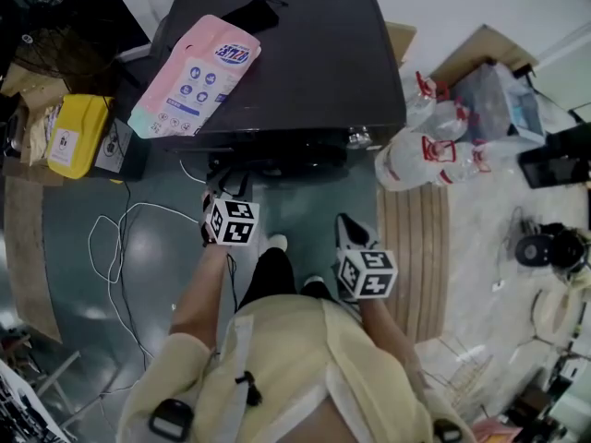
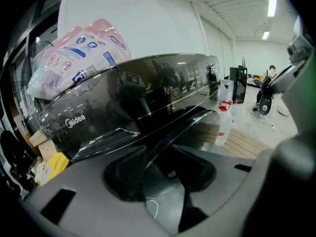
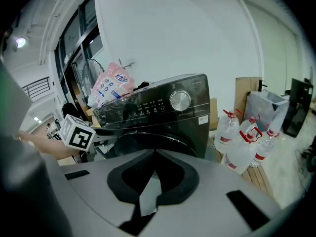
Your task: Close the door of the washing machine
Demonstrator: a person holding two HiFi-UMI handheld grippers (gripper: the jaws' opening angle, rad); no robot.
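A dark front-loading washing machine (image 1: 295, 53) stands in front of me, with a pink detergent bag (image 1: 194, 77) lying on its top. Its round door (image 1: 268, 164) stands slightly out from the front. In the left gripper view the door's dark curved rim (image 2: 197, 120) runs down between the jaws, and my left gripper (image 2: 160, 154) is shut on that rim, at the door's left side (image 1: 220, 192). My right gripper (image 1: 346, 224) hangs lower and to the right, clear of the machine, shut on nothing (image 3: 154, 154). The right gripper view shows the door (image 3: 158, 139) below the control panel.
Several large water bottles (image 1: 429, 146) stand just right of the machine beside a slatted wooden pallet (image 1: 416, 247). A yellow bag (image 1: 78, 135) and boxes sit at the left. A white cable (image 1: 115, 247) loops over the floor. My feet (image 1: 274, 244) are close to the machine.
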